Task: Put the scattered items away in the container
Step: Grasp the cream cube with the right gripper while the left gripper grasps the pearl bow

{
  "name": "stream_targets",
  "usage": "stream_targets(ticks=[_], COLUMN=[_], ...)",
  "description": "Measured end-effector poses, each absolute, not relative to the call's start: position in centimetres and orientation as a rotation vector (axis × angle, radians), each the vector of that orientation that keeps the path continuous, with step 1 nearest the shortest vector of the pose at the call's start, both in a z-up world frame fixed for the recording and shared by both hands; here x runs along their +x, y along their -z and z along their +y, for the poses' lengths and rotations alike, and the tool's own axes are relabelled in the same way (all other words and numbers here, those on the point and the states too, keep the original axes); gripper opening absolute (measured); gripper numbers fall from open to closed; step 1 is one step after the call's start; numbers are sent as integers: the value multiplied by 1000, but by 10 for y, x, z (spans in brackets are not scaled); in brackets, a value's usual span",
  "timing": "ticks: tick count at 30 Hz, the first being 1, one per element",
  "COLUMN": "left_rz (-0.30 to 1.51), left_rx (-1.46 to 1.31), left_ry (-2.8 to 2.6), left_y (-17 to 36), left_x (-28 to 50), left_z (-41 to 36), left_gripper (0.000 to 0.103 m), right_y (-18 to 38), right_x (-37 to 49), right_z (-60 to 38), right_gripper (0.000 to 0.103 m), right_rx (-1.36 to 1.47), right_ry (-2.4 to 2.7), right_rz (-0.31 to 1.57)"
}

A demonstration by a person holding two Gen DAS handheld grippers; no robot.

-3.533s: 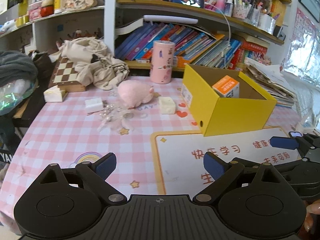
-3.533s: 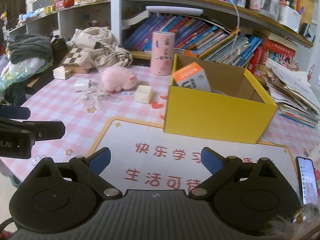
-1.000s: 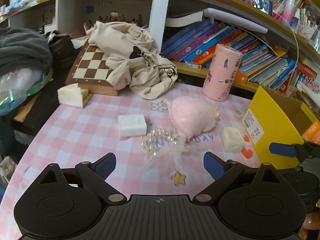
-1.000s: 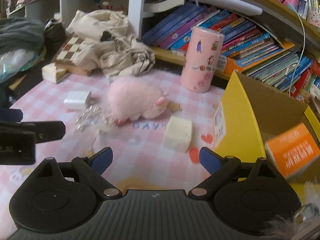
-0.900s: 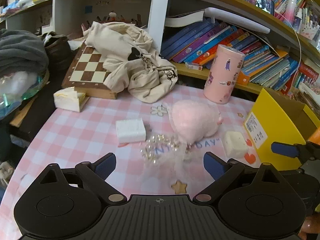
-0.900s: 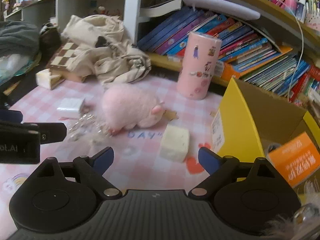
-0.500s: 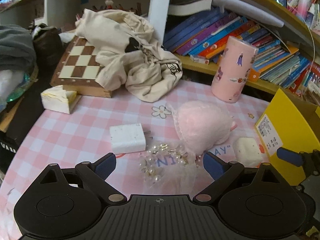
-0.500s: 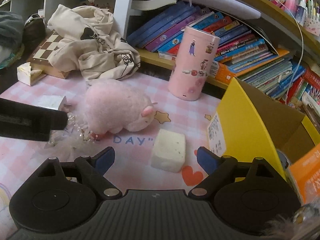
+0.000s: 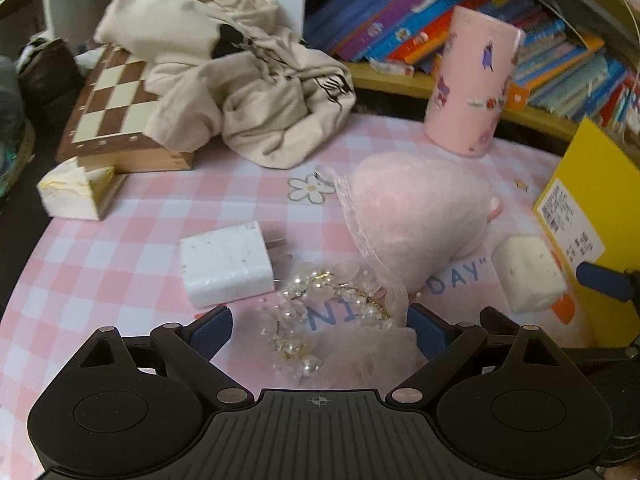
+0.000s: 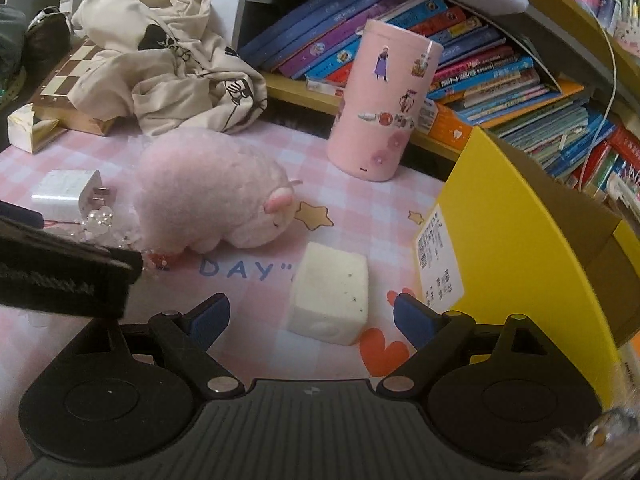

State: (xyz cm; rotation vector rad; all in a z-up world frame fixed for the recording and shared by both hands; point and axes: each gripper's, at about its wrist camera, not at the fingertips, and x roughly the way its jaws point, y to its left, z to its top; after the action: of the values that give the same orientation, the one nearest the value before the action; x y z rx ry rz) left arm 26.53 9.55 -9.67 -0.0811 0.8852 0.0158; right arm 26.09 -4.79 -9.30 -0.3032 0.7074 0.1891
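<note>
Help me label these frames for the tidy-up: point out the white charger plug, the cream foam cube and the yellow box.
white charger plug (image 9: 226, 262), left wrist view, middle of its top face.
cream foam cube (image 10: 334, 280), right wrist view, middle of its top face.
yellow box (image 10: 520, 248), right wrist view, its yellow outer side wall.

The left hand-held gripper (image 9: 318, 330) tilts steeply downward, its blue-padded fingers (image 9: 210, 328) spread wide with nothing pressed between them. The right hand-held gripper (image 10: 310, 316) also slopes downward, jaws wide apart and gripping nothing. In the right wrist view the left one's dark body juts in from the left edge; in the left wrist view a blue fingertip (image 9: 600, 280) of the right one shows at the right edge.
</note>
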Motion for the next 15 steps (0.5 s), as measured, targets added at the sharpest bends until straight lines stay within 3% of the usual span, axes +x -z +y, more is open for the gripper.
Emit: stream_targets(ticks=[5,11,15], left_rz=[871,856,863], left_rx=[-82,-111,-126], left_ry=[-6,1,13], left_y=[101,98,96], left_x=[266,260,254], left_z=[98,108,114], left_gripper=[90,74,60], right_y=[98,103,104], right_x=[267,274,277], right_z=[-48,-46,-51], right_gripper=[90,90,79], right_rx=[-304,-298,-259], right_ry=[-194,-202,-235], right_rz=[713,687,681])
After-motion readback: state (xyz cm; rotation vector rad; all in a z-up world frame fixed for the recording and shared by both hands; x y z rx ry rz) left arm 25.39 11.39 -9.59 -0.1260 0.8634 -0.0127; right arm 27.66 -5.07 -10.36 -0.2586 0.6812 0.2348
